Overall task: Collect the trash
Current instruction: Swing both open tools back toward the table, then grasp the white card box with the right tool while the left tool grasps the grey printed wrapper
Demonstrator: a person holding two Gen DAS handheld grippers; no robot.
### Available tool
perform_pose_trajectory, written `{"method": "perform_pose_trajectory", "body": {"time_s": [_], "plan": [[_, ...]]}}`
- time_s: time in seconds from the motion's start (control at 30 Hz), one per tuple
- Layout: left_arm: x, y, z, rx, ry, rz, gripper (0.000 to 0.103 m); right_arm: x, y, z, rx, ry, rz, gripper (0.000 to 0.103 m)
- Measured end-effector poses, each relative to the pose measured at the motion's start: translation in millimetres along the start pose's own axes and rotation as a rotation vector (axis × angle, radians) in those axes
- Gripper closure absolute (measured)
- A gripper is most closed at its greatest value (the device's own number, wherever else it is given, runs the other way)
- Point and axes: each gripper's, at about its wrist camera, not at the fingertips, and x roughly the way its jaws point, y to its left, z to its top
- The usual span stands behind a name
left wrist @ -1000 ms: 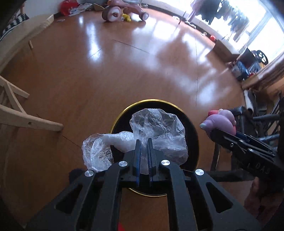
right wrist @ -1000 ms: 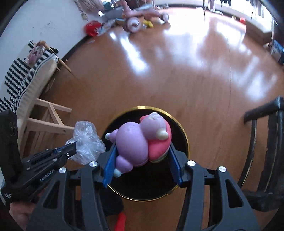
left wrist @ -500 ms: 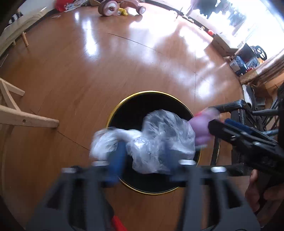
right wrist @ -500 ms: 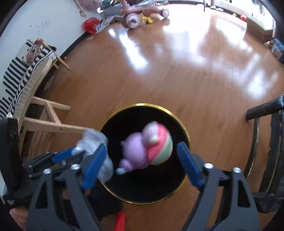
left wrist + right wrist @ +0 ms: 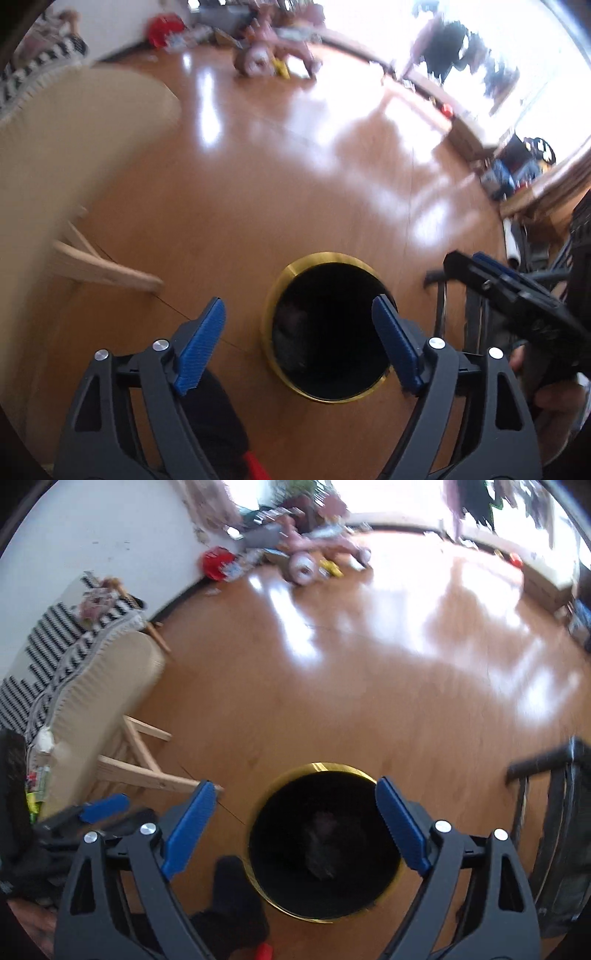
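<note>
both my grippers empty above the gold-rimmed bin (image 5: 271,314)
the bin stands on the wood floor (image 5: 369,709), a dim lump (image 5: 323,843) in it showing only in the right view; my left gripper (image 5: 299,347) and right gripper (image 5: 295,823) both gape wide above it, side by side

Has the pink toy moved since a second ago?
Yes. It left the right gripper, whose jaws now stand open, and dropped into the bin; a dim shape lies in its dark bottom.
</note>
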Motion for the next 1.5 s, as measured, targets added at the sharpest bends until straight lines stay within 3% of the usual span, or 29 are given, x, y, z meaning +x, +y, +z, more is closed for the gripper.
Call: {"method": "perform_pose_trajectory", "body": {"time_s": [0.07,0.2,0.3,0.47,0.57,0.7,0.87,1.03,1.2,1.4,1.5], "plan": [[-44.1,28.5,11.3,-0.015,-0.070,0.035,0.017,-9.6,36.7,14.6,-0.052,-0.032,0.040,0.016],[-149.3,121.5,1.1,-0.097,-0.249,0.220,0.013,-19.4,145.7,32.5,-0.197,-0.078,0.152,0.015],[-223.6,204.8,-39.0,-0.188,-0.337,0.373,0.012,-17.9,236.8,26.3,-0.316,-0.069,0.239,0.015],[-302.5,316.6,-119.2,-0.351,-0.375,0.572,0.011,-13.2,413.1,-21.0,-0.551,-0.018,0.408,0.015],[-327.8,377.0,-165.7,-0.469,-0.375,0.610,0.011,-6.2,486.0,-43.8,-0.601,0.025,0.473,0.015],[-336.3,418.7,-211.4,-0.580,-0.399,0.588,0.011,13.7,568.4,-67.2,-0.623,0.074,0.520,0.015],[-309.0,453.5,-218.6,-0.621,-0.344,0.540,0.012,59.3,592.0,-68.2,-0.558,0.109,0.469,0.015],[-282.0,482.4,-207.7,-0.639,-0.331,0.539,0.011,117.4,605.0,-67.4,-0.562,0.150,0.328,0.015],[-262.5,497.4,-199.2,-0.696,-0.317,0.520,0.012,146.8,618.0,-75.3,-0.576,0.191,0.289,0.015],[-244.5,498.4,-187.8,-0.649,-0.304,0.564,0.012,169.6,632.1,-89.3,-0.589,0.231,0.232,0.015],[-244.7,502.1,-189.5,-0.663,-0.317,0.551,0.015,175.5,633.1,-92.0,-0.592,0.222,0.193,0.020]]}}
